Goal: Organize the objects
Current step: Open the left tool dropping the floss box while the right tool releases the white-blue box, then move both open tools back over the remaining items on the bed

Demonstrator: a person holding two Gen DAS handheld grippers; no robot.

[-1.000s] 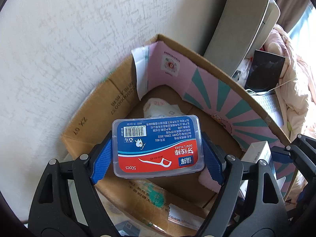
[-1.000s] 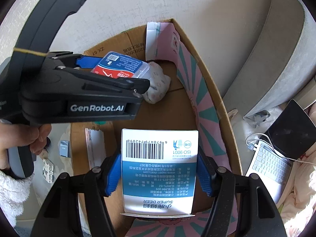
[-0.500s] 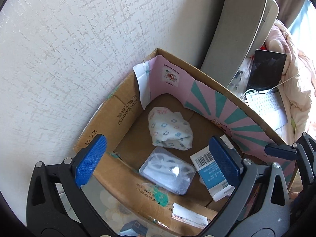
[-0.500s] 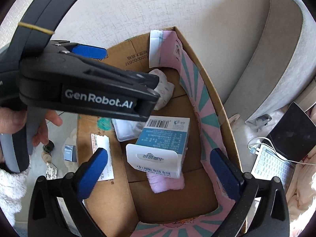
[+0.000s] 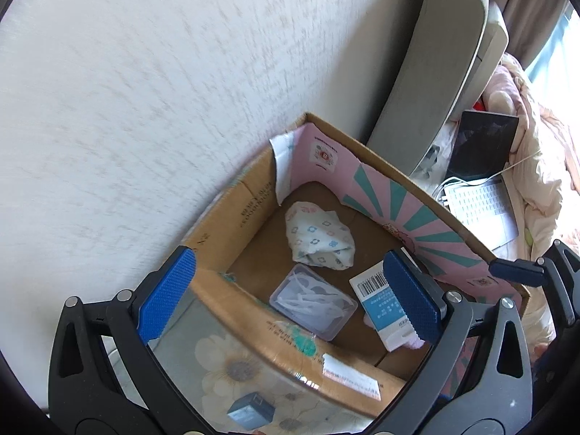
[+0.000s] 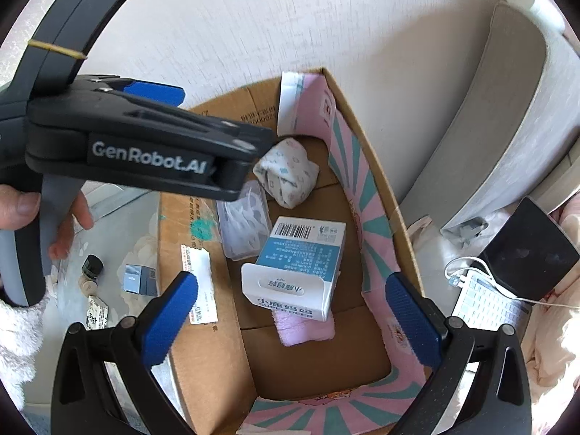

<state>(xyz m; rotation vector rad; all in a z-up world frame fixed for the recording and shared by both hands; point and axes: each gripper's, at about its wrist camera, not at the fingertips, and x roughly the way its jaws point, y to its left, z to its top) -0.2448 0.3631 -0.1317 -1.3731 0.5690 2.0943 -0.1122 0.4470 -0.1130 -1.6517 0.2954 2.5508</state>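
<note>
White textured wall [image 5: 145,90] fills the background, and a grey cushion [image 5: 435,72] leans against it at the right, with a laptop [image 5: 478,195] open on pale bedding beside it. Against the wall sits a cardboard box [image 5: 224,293], its far side lined with a pink and teal card [image 5: 398,195]. We hold both grippers above it, pointing steeply down.

Our left gripper [image 5: 290,297] has its blue pads [image 5: 166,293] spread wide with nothing between them; the jaws have just been opening. Our right gripper [image 6: 290,322] is likewise spread wide and empty, its jaws also just opened. In the right view we see our left hand [image 6: 54,224] wrapped round the left gripper's grey handle.

Inside the box, a blue and white carton [image 6: 301,257] lies tilted, its lower end resting on a pink cloth [image 6: 304,326]. Just beside it, touching its left edge, lies a clear floss case [image 5: 311,301], label side down. Behind them, near the far corner, sits a bundled patterned cloth [image 5: 319,235].

Outside the box, on the flowered surface [image 5: 224,362], lie a small grey-blue box [image 6: 139,279] and, near it, a small black jar [image 6: 92,264].
</note>
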